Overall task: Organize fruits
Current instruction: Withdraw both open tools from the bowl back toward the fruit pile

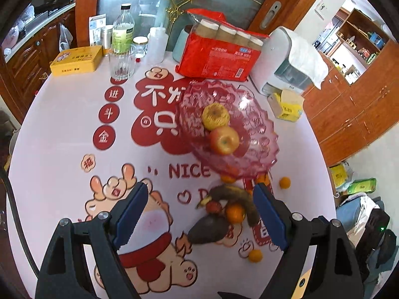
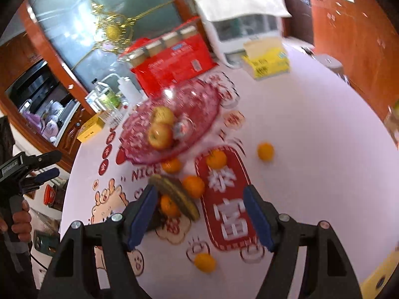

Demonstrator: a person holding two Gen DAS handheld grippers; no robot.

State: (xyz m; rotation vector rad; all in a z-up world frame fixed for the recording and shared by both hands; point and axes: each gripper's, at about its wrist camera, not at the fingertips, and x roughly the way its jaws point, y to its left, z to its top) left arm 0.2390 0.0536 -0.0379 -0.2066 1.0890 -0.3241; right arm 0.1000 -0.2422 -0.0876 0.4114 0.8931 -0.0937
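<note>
A person's left gripper point(image 1: 199, 214), jaws spread and empty, hangs over a printed table point(image 1: 62, 129) in the lower half of the left wrist view. Ahead of its blue pads point(image 1: 131, 214) lies the loose fruit: a dark, overripe banana point(image 1: 239, 194), soft by the look of it and best taken across its thick middle with a light squeeze; an orange mandarin point(image 1: 235, 213) against it, small, round and liable to roll; a dark pointed fruit point(image 1: 209, 229) I cannot name. At frame centre the pink glass bowl point(image 1: 251, 154), brittle and probably slick, already holds a yellow apple point(image 1: 215, 117) and a red apple point(image 1: 224, 140), both firm.

In the blurred right wrist view, the right gripper point(image 2: 199, 214) is likewise parted with nothing between its pads, low in frame. More mandarins lie scattered on the cloth, one point(image 2: 265, 151) at right of centre, another point(image 2: 205, 262) near the bottom edge.
</note>
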